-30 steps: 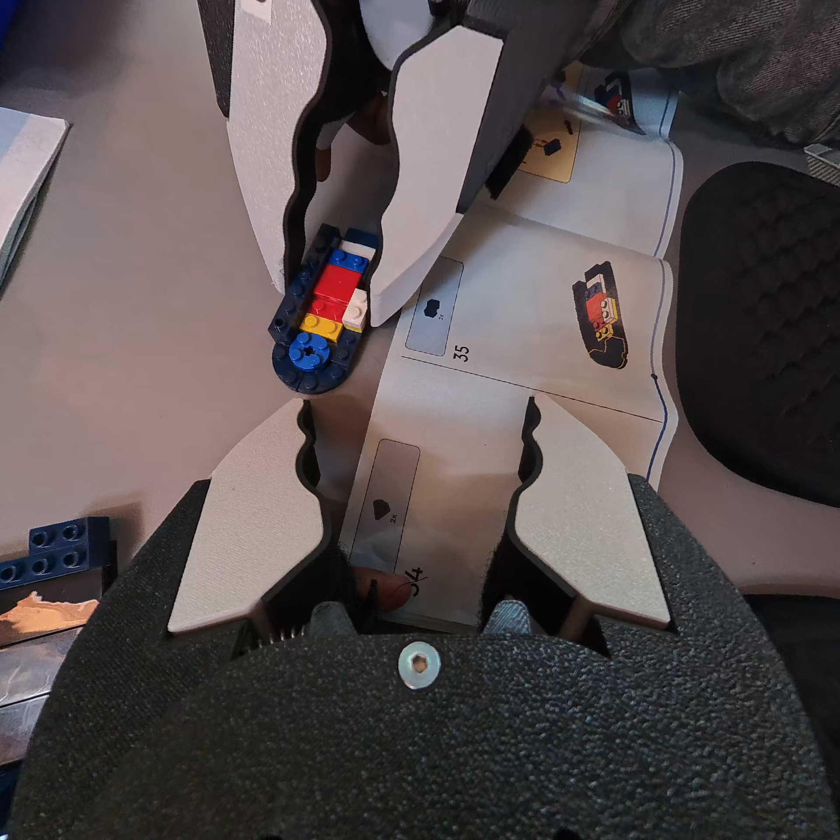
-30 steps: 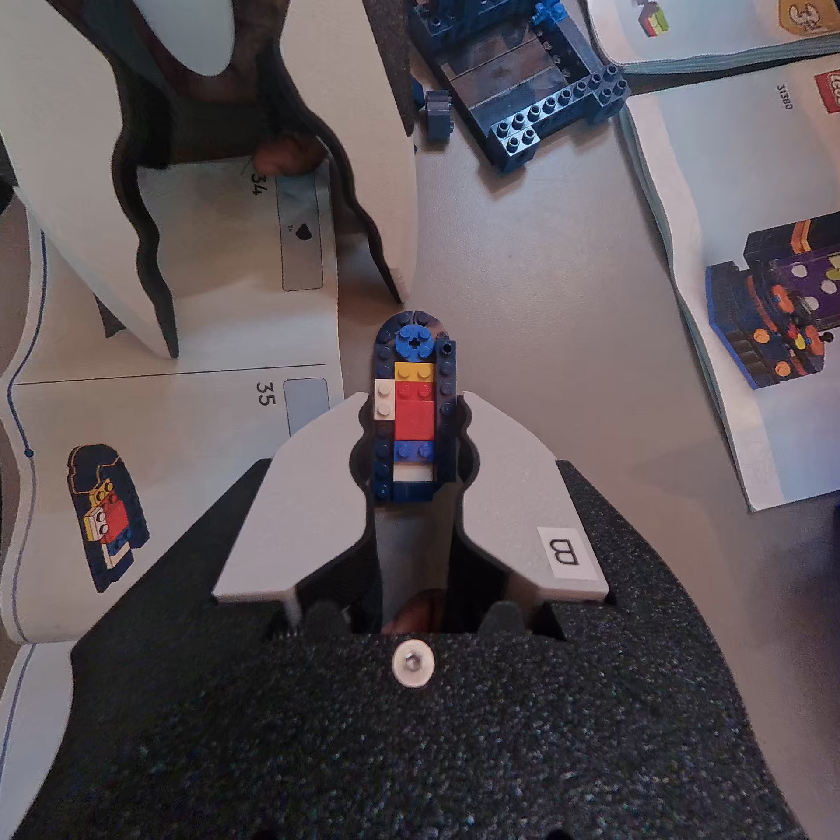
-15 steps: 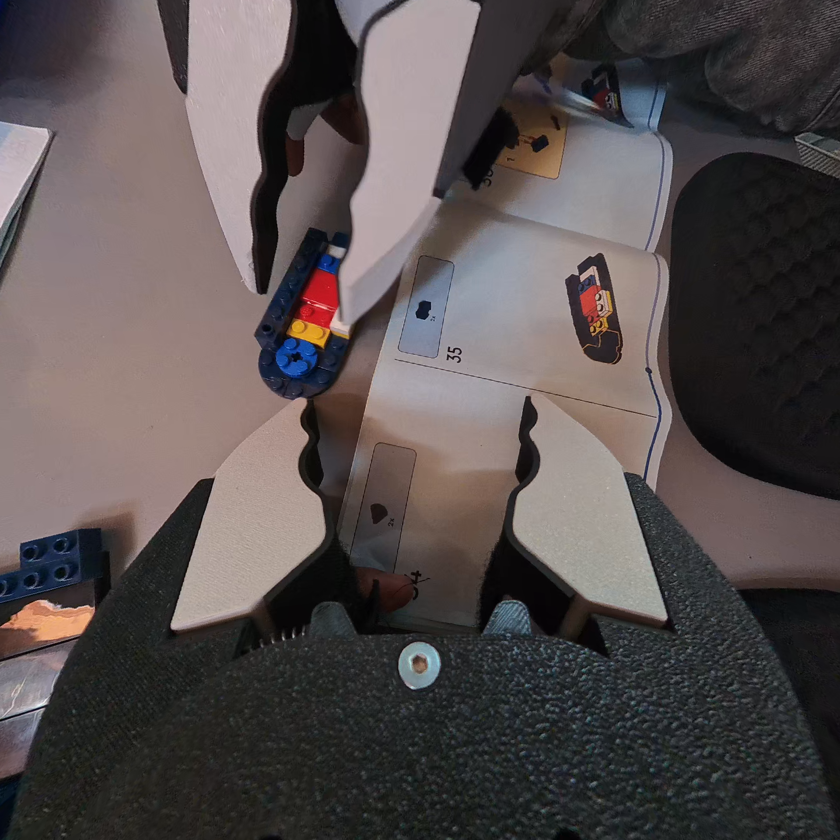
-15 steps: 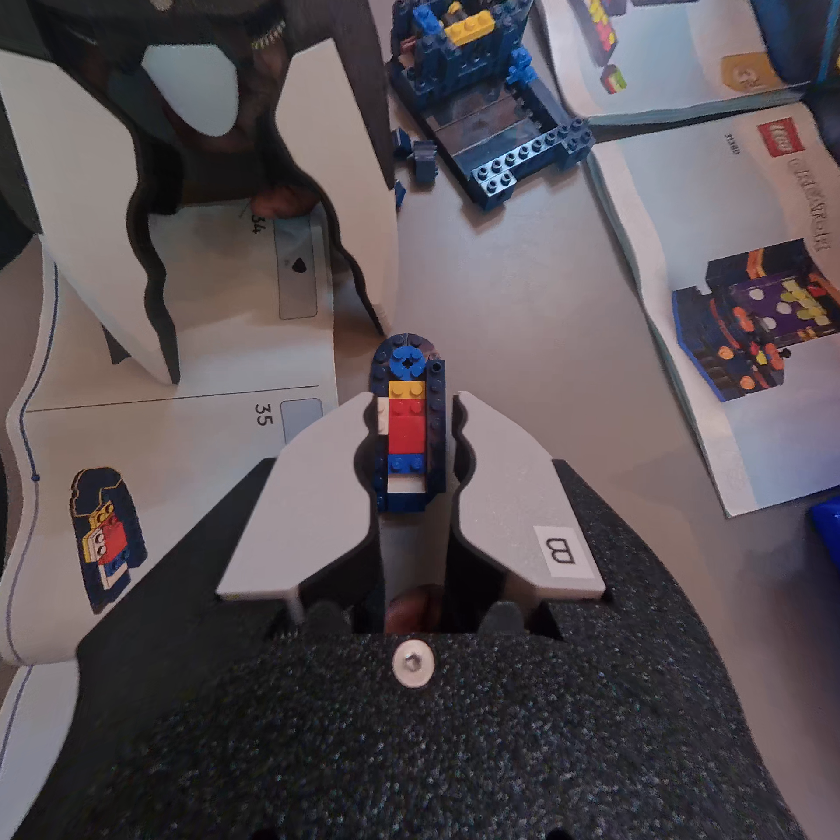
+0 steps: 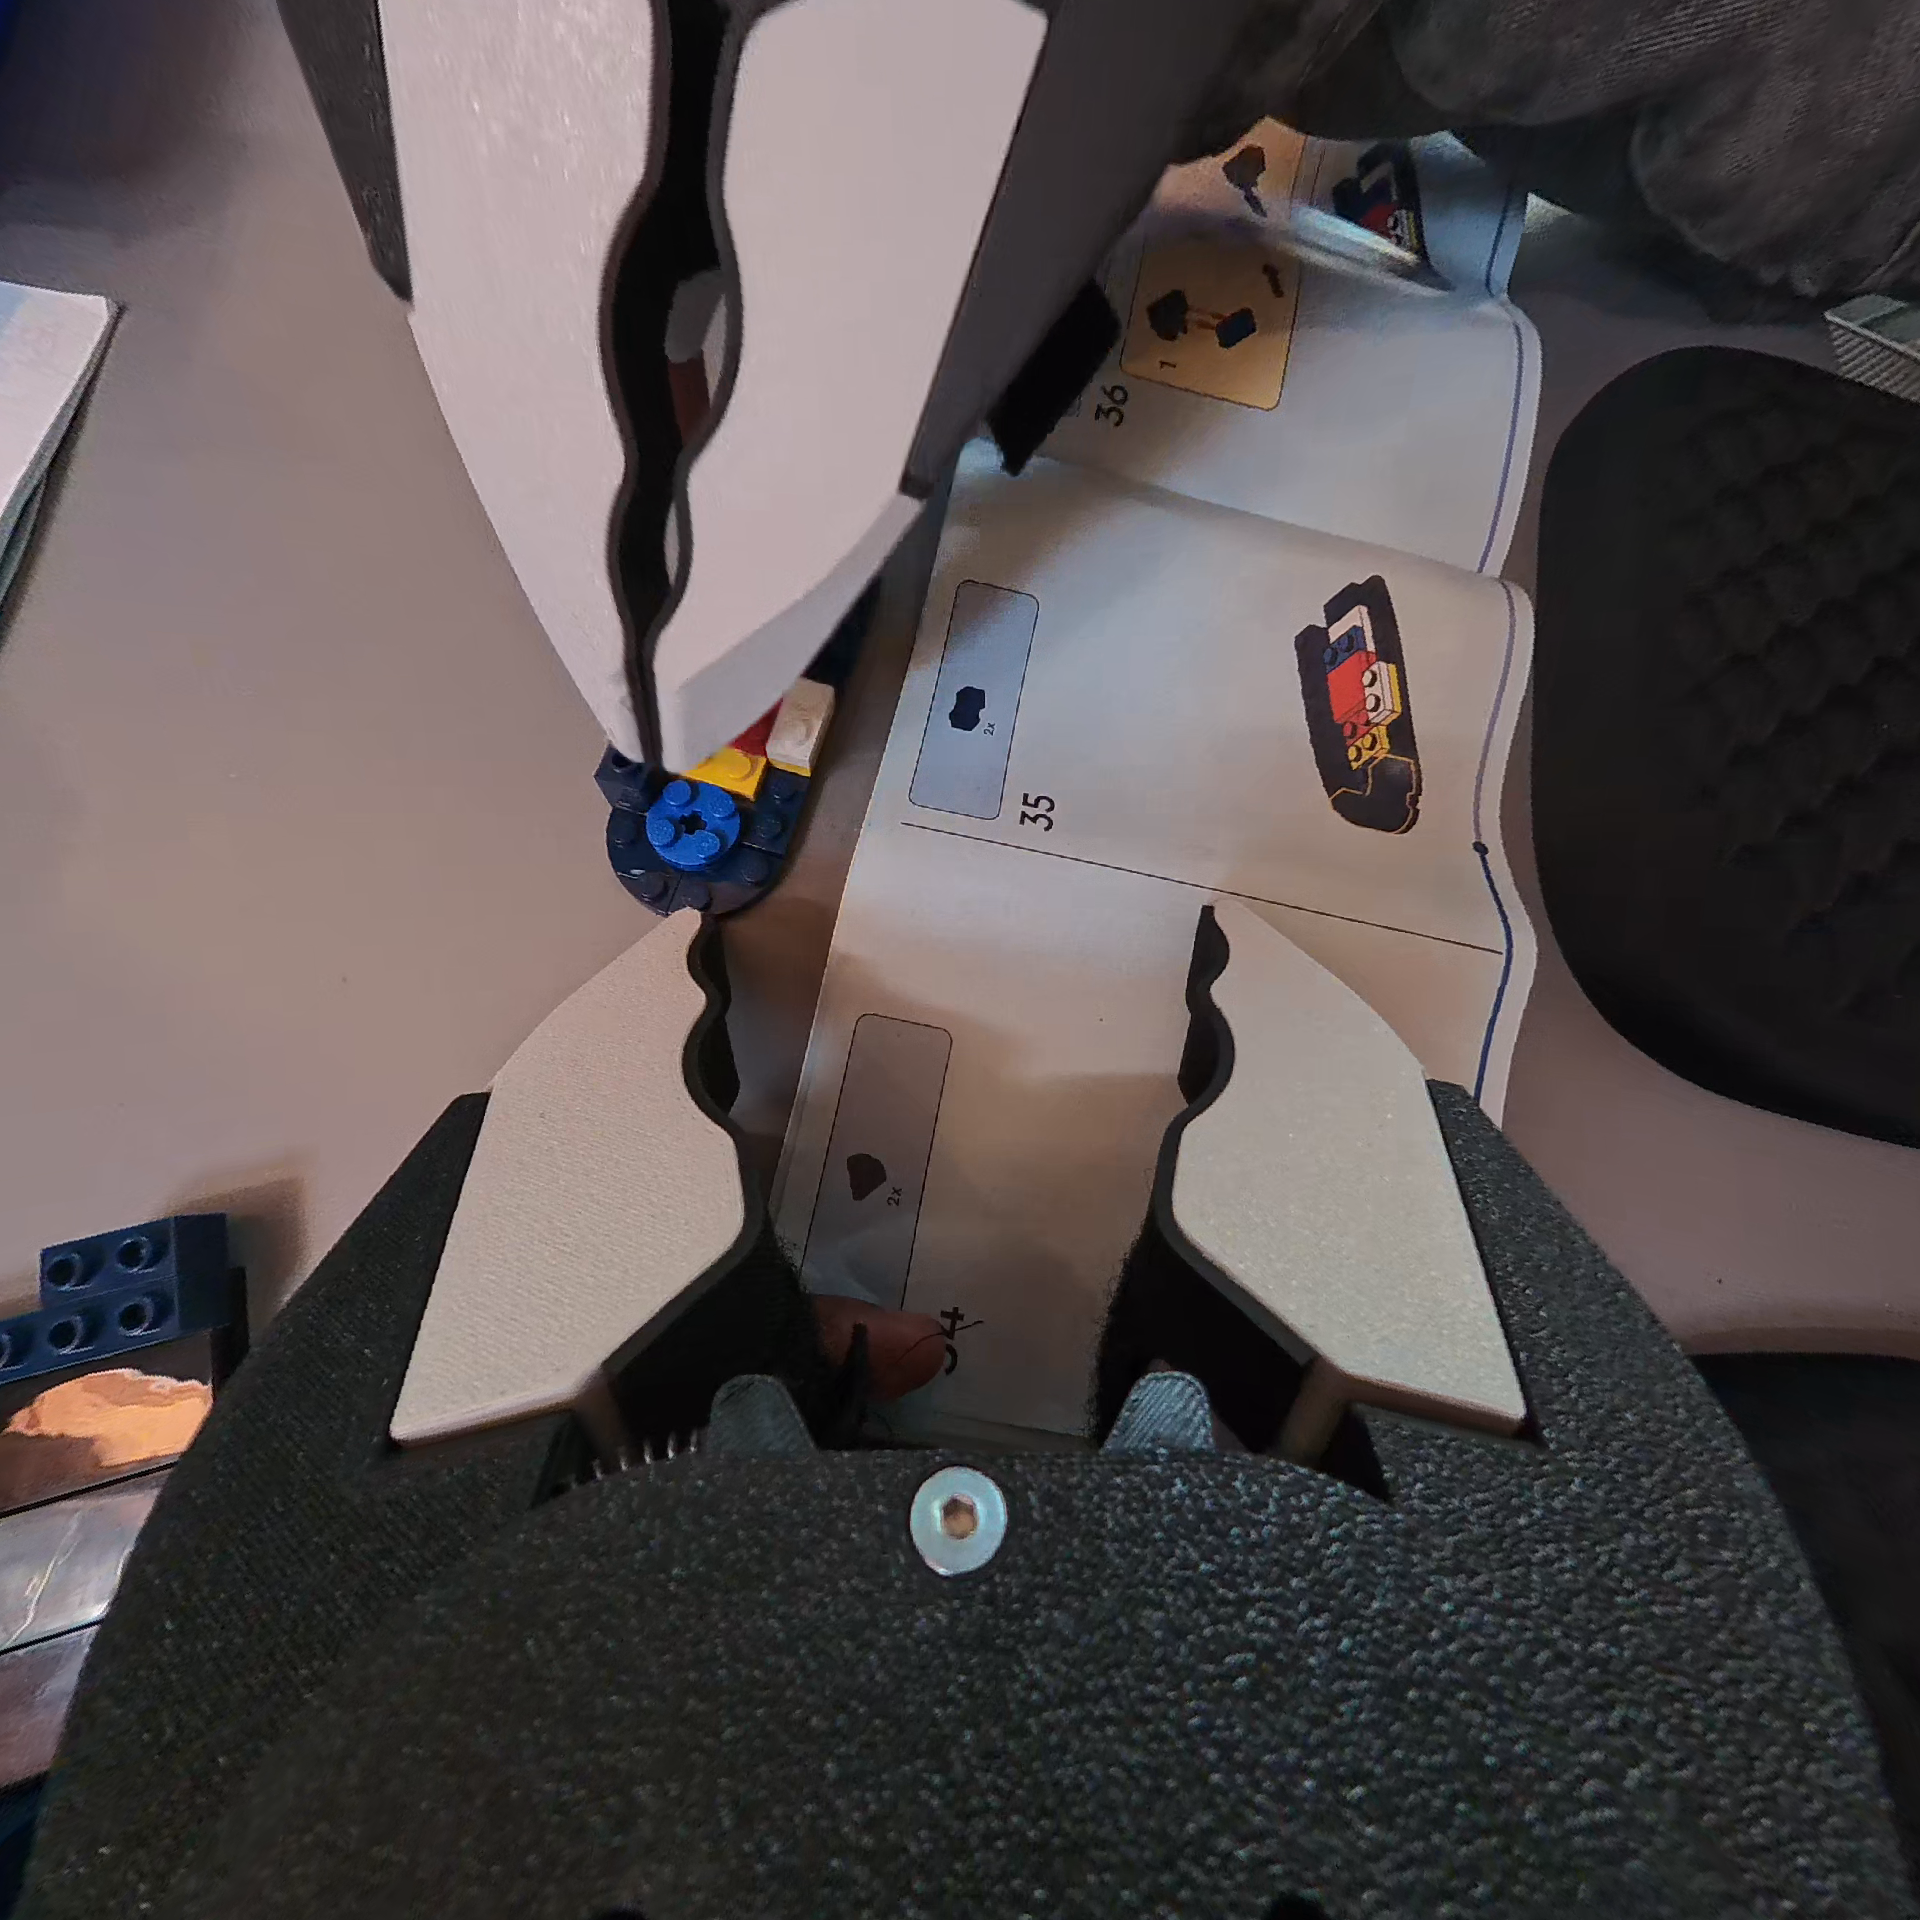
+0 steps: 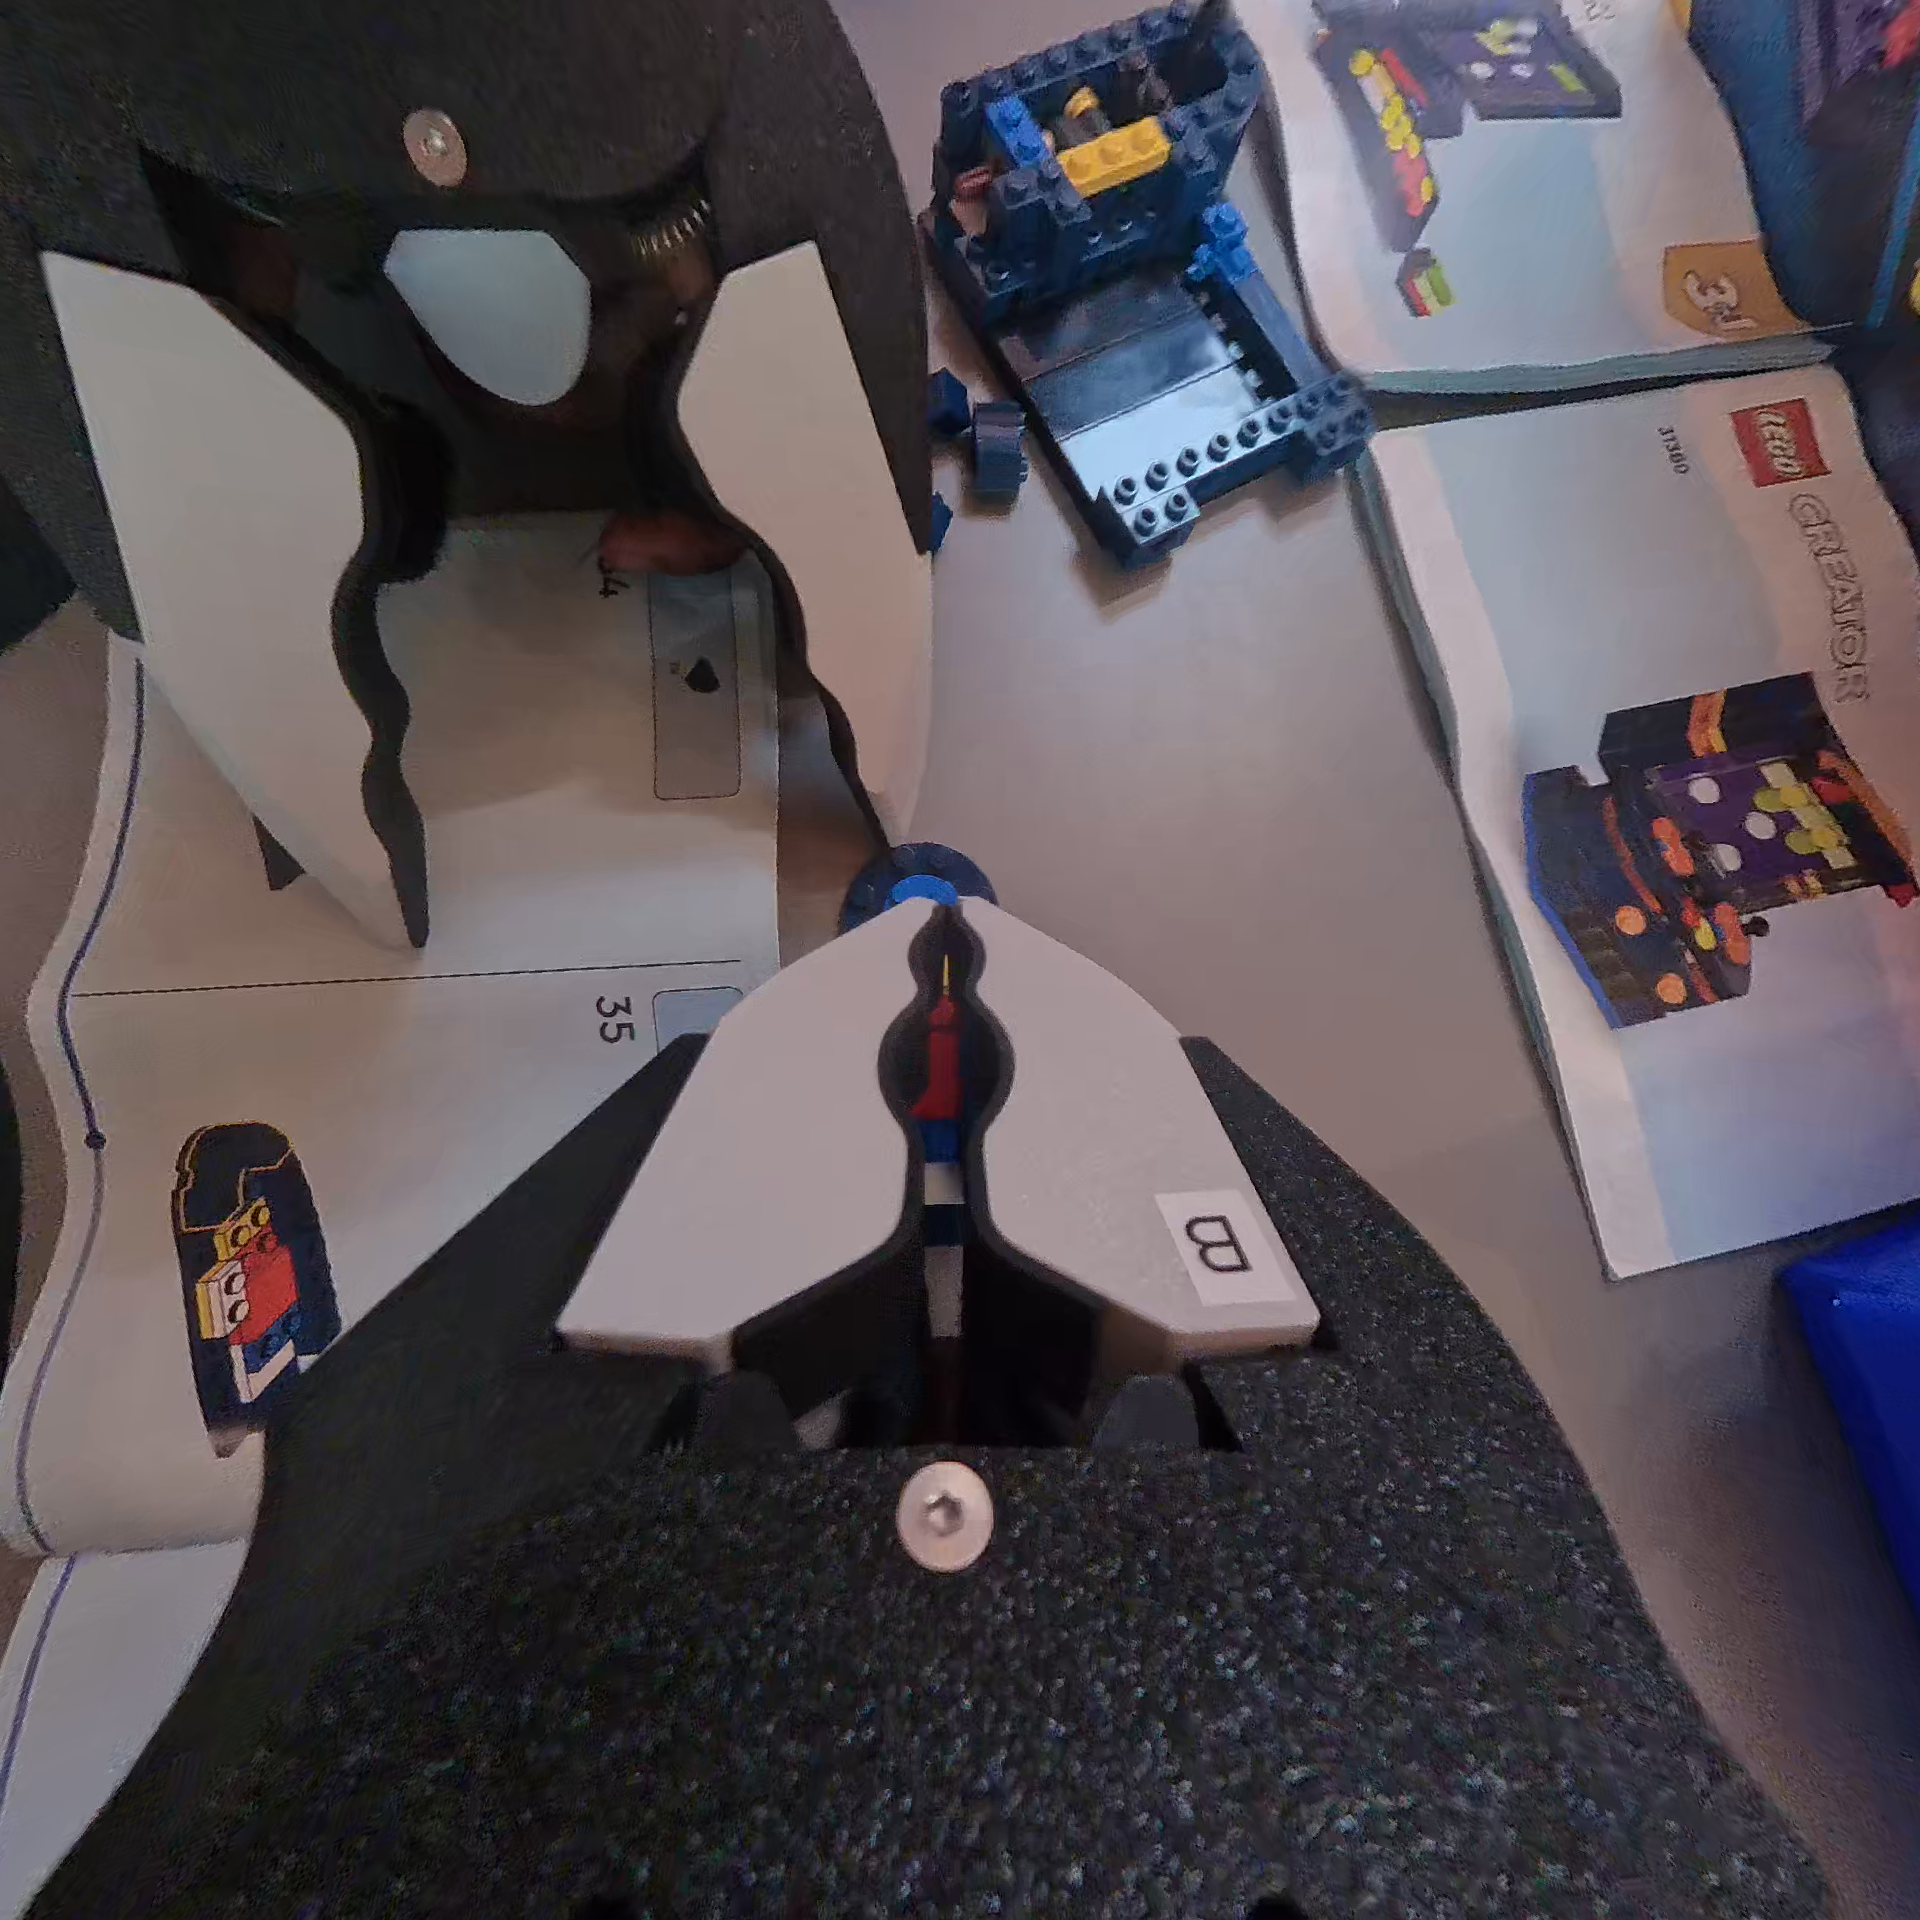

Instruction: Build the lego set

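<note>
My right hand-held gripper [image 6: 948,914] has its fingers drawn together, tips meeting above the small brick boat [image 5: 694,831] that lies on the surface [image 5: 260,727]. In the right wrist view, at the centre of the frame, only slivers of the boat's yellow, red, blue and white bricks show through the wavy slit between the fingers, and its dark blue rounded end pokes out just past the tips. Whether the tips pinch any brick or only press on top I cannot tell. In the left wrist view the same fingers come down from the upper middle and cover most of the boat; only the round blue stud, a yellow brick and a white one stay visible.

My left hand-held gripper [image 5: 951,920] stands wide apart with nothing between its fingers, over the open booklet [image 5: 1143,675], its left fingertip [image 5: 665,935] just beside the boat's rounded end.

At lower left of that view a dark blue build [image 5: 114,1288] is cut off by the frame; the right wrist view shows it whole at the upper middle, slightly blurred. A black pad [image 5: 1745,727] runs off the right edge.
</note>
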Demonstrator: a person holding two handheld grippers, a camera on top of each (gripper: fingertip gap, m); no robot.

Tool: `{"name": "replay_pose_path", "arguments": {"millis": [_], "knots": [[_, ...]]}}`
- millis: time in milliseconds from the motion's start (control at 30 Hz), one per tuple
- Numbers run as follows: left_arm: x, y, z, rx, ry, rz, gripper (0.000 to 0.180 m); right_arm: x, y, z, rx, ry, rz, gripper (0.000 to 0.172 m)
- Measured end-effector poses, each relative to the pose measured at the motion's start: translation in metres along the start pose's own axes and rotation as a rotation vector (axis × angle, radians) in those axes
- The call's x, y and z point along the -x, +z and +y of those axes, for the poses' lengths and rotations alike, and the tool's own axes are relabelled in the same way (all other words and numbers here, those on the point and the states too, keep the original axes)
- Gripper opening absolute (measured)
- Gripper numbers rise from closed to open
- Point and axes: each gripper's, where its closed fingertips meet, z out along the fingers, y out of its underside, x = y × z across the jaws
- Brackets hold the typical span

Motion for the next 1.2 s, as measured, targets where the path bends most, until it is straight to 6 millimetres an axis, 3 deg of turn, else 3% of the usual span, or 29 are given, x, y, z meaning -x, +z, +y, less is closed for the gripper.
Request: {"name": "replay_pose_path", "arguments": {"millis": [367, 867, 1000, 1200], "knots": [[-0.001, 0.0, 0.0, -0.01, 0.0, 0.001, 0.085, 0.007, 0.013, 0.006, 0.164, -0.005, -0.065, 0.0], [-0.002, -0.002, -0.002, -0.033, -0.033, 0.033, 0.082, 0.008, 0.014, 0.008, 0.349, 0.119, -0.12, 0.0], [-0.004, -0.015, -0.011, -0.13, -0.086, 0.09, 0.077, 0.008, 0.014, 0.009, 0.432, 0.158, -0.13, 0.0], [0.009, -0.034, -0.014, -0.197, -0.084, 0.029, 0.079, 0.008, 0.013, 0.01, 0.533, 0.124, -0.112, 0.0]]}}
